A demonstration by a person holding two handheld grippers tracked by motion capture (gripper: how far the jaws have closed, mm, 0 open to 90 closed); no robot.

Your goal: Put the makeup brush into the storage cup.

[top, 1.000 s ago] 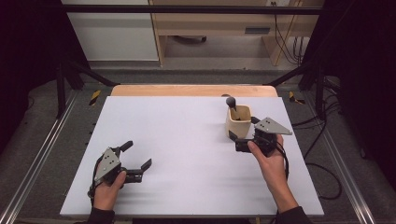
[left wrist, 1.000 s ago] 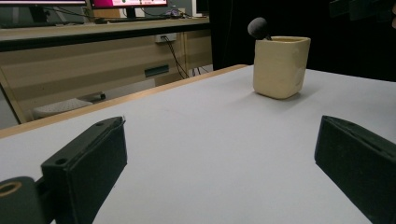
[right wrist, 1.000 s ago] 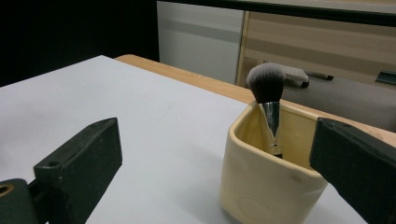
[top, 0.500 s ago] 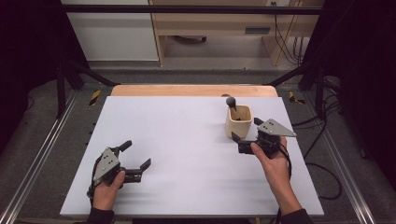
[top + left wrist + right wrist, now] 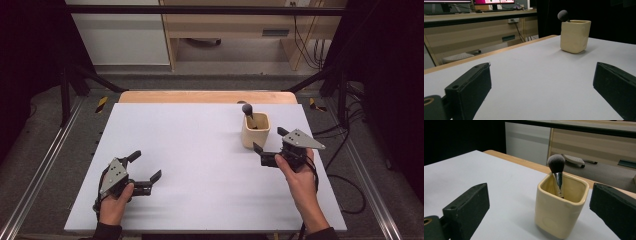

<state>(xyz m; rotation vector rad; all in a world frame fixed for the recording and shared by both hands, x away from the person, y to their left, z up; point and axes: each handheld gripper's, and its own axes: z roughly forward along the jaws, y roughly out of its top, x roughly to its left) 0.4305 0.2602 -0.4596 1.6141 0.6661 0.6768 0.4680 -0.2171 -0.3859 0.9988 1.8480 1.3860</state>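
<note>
A white bench [image 5: 200, 150] with a wooden far edge. One cream cup [image 5: 255, 131] stands upright toward its far right, a brush [image 5: 248, 111] inside.

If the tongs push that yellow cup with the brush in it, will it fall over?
Probably not easily. The cup looks thick and squat with a flat square base, so it would likely slide on the smooth table rather than tip. It looks like glazed pottery, so perhaps heavy, slippery and breakable. The brush leans loosely inside and may rattle or shift.

No legible text, label, brand, number or sign on anything here.
</note>
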